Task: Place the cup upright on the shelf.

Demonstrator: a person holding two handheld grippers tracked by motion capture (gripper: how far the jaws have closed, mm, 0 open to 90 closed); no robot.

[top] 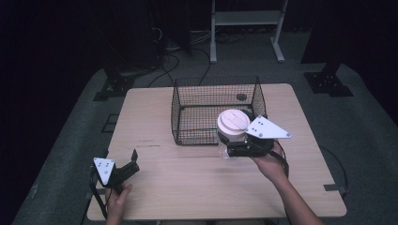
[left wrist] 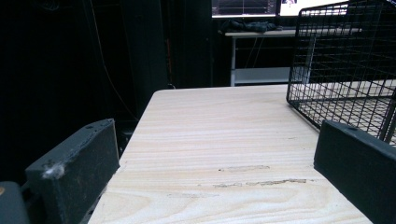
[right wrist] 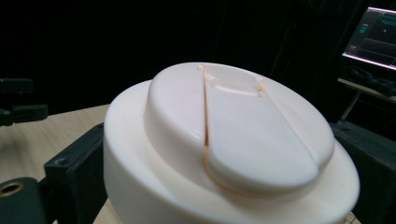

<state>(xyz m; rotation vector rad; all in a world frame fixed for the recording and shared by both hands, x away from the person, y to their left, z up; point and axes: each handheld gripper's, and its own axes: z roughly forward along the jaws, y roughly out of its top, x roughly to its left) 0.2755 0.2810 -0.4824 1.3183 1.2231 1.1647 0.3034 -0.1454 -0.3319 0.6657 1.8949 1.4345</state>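
While the right gripper [top: 234, 149] grips the jar [top: 231, 140], its flip-top lid [right wrist: 243, 140] shows close.

A dim lab or recording studio. Black curtains surround a light wooden table [top: 187, 187] on grey carpet. Cables [top: 169, 61] trail across the floor past black stand bases [top: 327, 83], a white metal rack [top: 246, 18] and a lit monitor [right wrist: 373, 37].

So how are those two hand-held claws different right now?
The right gripper is clamped on a clear jar with a cream lid, held beside the wire basket; the left gripper holds nothing. The right one's jaws press against the jar, the left one's stand wide apart. The left sits near the table's front corner. Both have black jaws and a grey plate.
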